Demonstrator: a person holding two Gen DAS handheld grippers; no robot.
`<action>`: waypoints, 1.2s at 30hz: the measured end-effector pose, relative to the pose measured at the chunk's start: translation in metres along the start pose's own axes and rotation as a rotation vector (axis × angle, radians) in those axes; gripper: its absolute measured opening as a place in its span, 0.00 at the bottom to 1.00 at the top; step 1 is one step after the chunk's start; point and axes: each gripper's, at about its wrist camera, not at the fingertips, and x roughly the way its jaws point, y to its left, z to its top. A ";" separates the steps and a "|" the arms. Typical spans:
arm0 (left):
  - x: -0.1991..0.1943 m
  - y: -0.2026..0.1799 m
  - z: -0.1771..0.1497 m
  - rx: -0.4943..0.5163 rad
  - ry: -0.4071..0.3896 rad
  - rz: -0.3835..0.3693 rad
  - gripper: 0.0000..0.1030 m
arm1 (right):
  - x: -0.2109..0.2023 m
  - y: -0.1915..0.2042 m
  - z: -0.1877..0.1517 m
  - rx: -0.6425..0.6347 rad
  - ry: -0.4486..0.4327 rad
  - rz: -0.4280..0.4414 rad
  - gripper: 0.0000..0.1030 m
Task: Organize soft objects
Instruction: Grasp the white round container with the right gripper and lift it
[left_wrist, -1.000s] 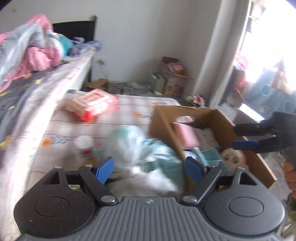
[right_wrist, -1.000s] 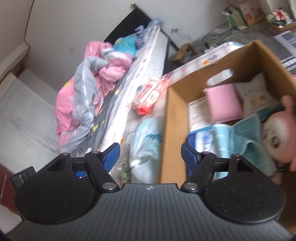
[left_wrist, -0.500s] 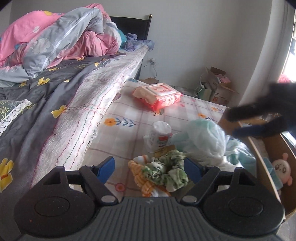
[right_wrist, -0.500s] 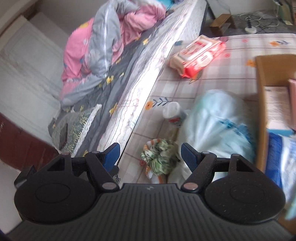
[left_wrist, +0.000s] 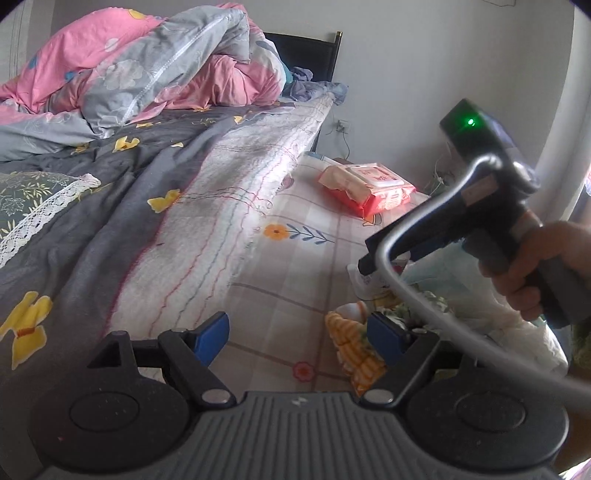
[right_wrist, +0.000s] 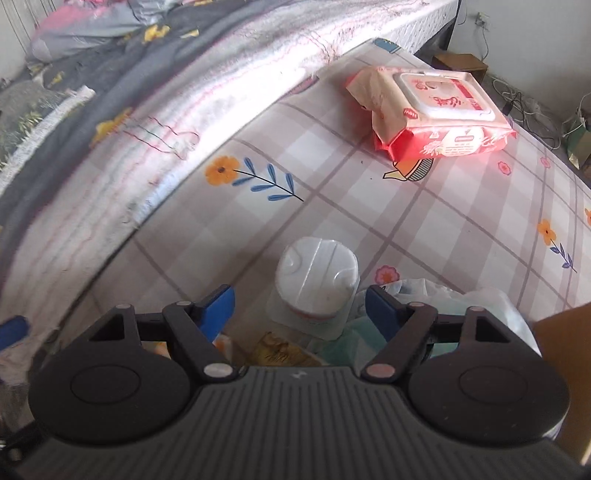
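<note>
- At far left, left wrist view: bed (left_wrist: 92, 192) with grey flowered sheet, lace-edged pillow, and a crumpled pink-and-grey quilt (left_wrist: 147, 70) heaped at its head.
- Left gripper (left_wrist: 299, 334): blue-padded jaws apart, nothing between them, above a checked, flower-printed mat (left_wrist: 295, 266).
- Scrunchies (left_wrist: 354, 347): soft ruffled fabric, orange-striped and green-patterned, bunched on the mat touching the right pad; long axis cannot be told.
- Wet-wipe pack (right_wrist: 432, 114): flat, glossy red-and-white plastic pouch with hard lid, lying farther back, long axis running left to right.
- Bottle (right_wrist: 317, 280): white round cap, upright, between the fingers of the right gripper (right_wrist: 299, 306); jaws apart, not touching it.
- Plastic bag (right_wrist: 443, 302): thin, crinkled, pale green, beside the bottle at right.
- Right hand (left_wrist: 546, 266) grips the handle; grey cable crosses the scrunchies.
</note>
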 end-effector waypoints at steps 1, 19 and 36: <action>-0.001 0.002 -0.001 0.004 -0.007 0.002 0.81 | 0.004 -0.001 0.001 0.004 0.001 -0.001 0.59; -0.028 0.038 -0.016 -0.073 -0.033 -0.078 0.80 | -0.021 -0.010 0.001 0.398 -0.004 0.529 0.44; -0.005 0.047 -0.043 -0.108 0.059 -0.077 0.62 | 0.011 0.068 -0.008 0.219 0.138 0.486 0.47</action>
